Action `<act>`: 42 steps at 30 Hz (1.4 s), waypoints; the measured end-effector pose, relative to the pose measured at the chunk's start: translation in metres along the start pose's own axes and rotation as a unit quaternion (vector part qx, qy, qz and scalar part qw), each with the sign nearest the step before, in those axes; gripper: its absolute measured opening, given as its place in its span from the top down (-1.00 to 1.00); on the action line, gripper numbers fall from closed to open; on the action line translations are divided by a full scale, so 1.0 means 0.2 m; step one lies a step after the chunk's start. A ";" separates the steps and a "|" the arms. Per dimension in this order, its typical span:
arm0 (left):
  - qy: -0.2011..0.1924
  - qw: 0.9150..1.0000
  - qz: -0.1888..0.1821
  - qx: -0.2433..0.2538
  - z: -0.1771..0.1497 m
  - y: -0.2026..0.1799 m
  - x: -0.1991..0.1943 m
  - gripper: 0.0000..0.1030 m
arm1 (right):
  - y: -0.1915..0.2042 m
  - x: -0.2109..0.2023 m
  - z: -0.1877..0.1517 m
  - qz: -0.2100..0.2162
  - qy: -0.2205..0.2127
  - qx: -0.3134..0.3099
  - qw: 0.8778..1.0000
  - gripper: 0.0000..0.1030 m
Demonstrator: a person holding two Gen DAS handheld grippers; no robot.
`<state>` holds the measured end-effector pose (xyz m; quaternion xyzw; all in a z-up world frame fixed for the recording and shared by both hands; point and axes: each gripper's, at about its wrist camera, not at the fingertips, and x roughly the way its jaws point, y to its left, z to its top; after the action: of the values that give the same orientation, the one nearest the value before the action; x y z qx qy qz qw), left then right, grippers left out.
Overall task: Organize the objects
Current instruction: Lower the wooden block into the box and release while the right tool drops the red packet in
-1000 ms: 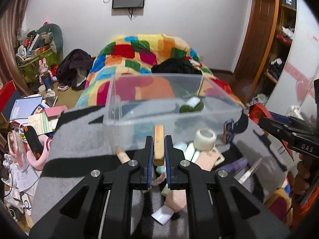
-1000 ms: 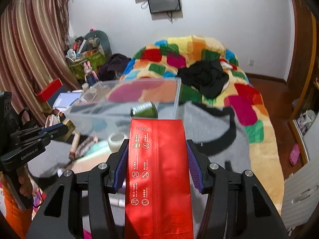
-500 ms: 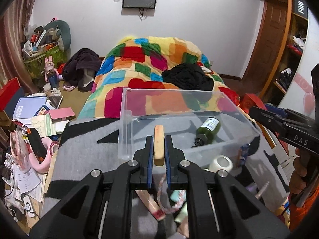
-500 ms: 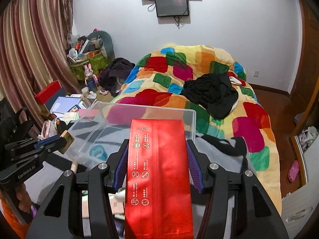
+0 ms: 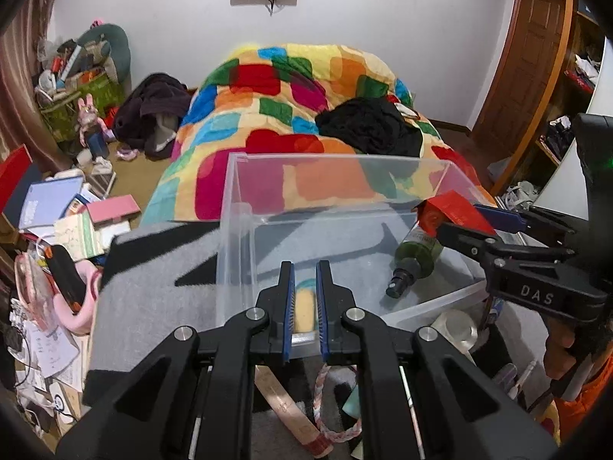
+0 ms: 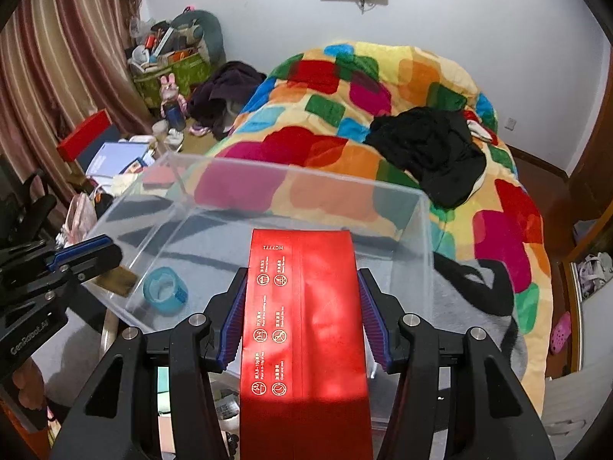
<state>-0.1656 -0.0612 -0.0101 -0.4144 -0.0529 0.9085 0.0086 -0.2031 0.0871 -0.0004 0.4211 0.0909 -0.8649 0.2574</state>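
A clear plastic bin [image 5: 237,237] [image 6: 425,230] stands on a grey and black blanket. My left gripper [image 5: 304,268] is over the bin's near wall, jaws slightly parted, with a tan wooden piece [image 5: 304,312] [image 6: 117,278] between them. My right gripper [image 6: 302,280] is shut on a red foil pouch [image 6: 302,322] and holds it over the bin; the pouch also shows in the left wrist view [image 5: 448,211]. A green bottle [image 5: 415,258] and a blue tape roll [image 6: 164,291] lie inside the bin.
A white tape roll [image 5: 454,326], a braided cord [image 5: 322,402], a flat wooden strip [image 5: 291,410] and other small items lie on the blanket [image 5: 153,306] in front of the bin. A colourful quilt [image 6: 345,88] covers the bed behind. Clutter fills the floor at left.
Both grippers moved forward and up over the bin. The left jaws have parted a little and the wooden piece sits lower between them. The red pouch is now above the bin.
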 end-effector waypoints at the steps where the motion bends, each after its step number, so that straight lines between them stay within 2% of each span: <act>1: 0.002 1.000 -0.002 -0.001 0.00 0.00 0.01 0.81 | 0.01 0.00 -0.01 0.000 0.002 -0.003 1.000 0.02; 9: -0.013 1.000 -0.003 0.008 -0.01 -0.03 -0.07 0.76 | 0.05 -0.09 -0.01 -0.007 -0.014 -0.023 1.000 0.00; 12: -0.024 1.000 0.000 0.006 -0.02 -0.02 -0.13 0.47 | 0.06 -0.17 -0.01 0.000 -0.028 -0.023 0.999 -0.07; 14: -0.033 0.999 0.007 0.004 -0.03 -0.02 -0.17 0.20 | 0.06 -0.22 -0.02 -0.001 -0.041 -0.025 0.999 -0.10; 17: -0.044 0.999 0.016 0.004 -0.06 -0.02 -0.23 -0.06 | 0.06 -0.31 -0.05 -0.003 -0.058 -0.026 0.998 -0.17; 20: -0.046 0.999 0.021 0.004 -0.11 -0.01 -0.27 -0.20 | 0.05 -0.38 -0.10 -0.012 -0.072 -0.024 0.997 -0.22; 22: -0.041 0.999 0.025 0.003 -0.16 0.00 -0.27 -0.21 | 0.03 -0.42 -0.14 -0.022 -0.079 -0.021 0.996 -0.26; 26: -0.011 1.000 0.026 0.002 -0.26 0.00 -0.22 -0.22 | -0.02 -0.47 -0.24 -0.033 -0.086 -0.005 0.996 -0.27; 30: 0.016 0.999 0.038 0.003 -0.35 0.01 -0.15 -0.22 | -0.08 -0.46 -0.33 -0.036 -0.075 0.017 0.996 -0.28; 33: 0.033 0.998 0.044 -0.017 -0.39 0.04 -0.08 -0.21 | -0.12 -0.42 -0.41 -0.032 -0.061 0.029 0.997 -0.28; 34: 0.039 0.998 0.042 -0.029 -0.40 0.05 -0.06 -0.14 | -0.12 -0.41 -0.43 -0.031 -0.057 0.030 0.997 -0.28; 35: 0.043 0.997 0.040 -0.040 -0.41 0.07 -0.05 0.03 | -0.12 -0.39 -0.45 -0.029 -0.051 0.030 0.998 -0.28; 37: 0.052 0.996 0.033 -0.061 -0.41 0.09 -0.02 0.25 | -0.11 -0.34 -0.47 -0.025 -0.037 0.023 0.999 -0.28; 42: 0.044 0.996 0.042 -0.071 -0.44 0.10 -0.01 0.53 | -0.10 -0.22 -0.49 -0.030 -0.013 0.023 0.999 -0.28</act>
<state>-0.0975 -0.0737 -0.0669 -0.4550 -0.0998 0.8831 -0.0565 -0.1238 0.1568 -0.0298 0.4130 0.0804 -0.8793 0.2232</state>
